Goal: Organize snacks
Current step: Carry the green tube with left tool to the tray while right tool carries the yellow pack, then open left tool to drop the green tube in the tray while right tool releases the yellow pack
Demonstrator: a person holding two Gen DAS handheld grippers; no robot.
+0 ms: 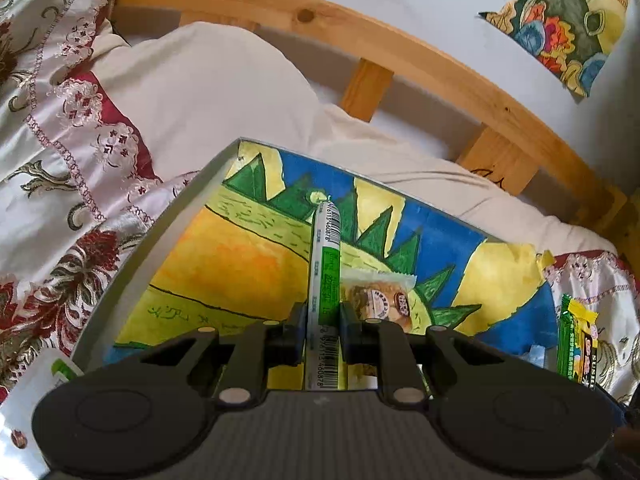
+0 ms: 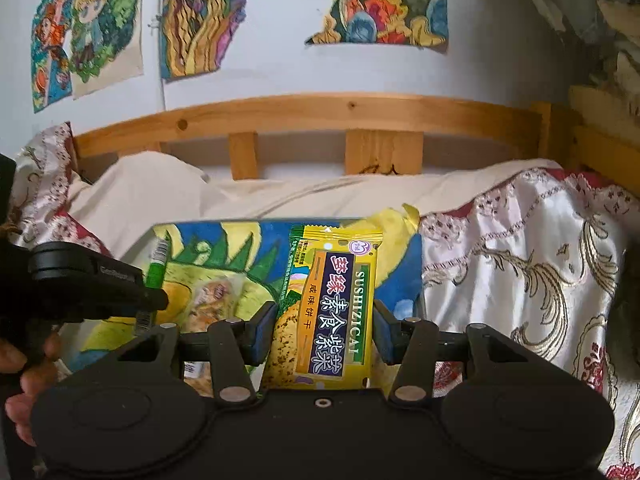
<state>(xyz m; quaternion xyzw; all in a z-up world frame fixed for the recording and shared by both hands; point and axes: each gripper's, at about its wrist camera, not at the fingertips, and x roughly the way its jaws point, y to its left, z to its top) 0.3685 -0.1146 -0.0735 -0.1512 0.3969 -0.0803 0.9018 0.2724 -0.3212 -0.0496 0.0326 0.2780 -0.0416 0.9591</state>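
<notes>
My left tool (image 1: 323, 320) is clamped tight on a thin green-and-white stick pack (image 1: 325, 276), which stands up the middle of the left wrist frame between the pads. My right tool (image 2: 325, 334) is closed on a yellow cracker packet (image 2: 330, 304), held by its long edges at the centre of the right wrist frame, the jaws partly apart around its width.

The stick is slim and slippery-looking, and I judge it could pivot or slide out if I tilt further or bump the tray. The cracker packet is soft; squeezing harder could crush what is inside, and a loose hold could let it drop onto the bed instead.

Just beyond both tools lies the painted tray (image 1: 192, 188), sun picture on its floor, with a small clear-wrapped cake (image 1: 378, 300) already lying in it, right beside the stick's line. Releasing the stick carelessly could land it on that cake. Farther off, the cream pillow (image 1: 208, 92) and the wooden headboard (image 1: 280, 8) fill the upper frame.
</notes>
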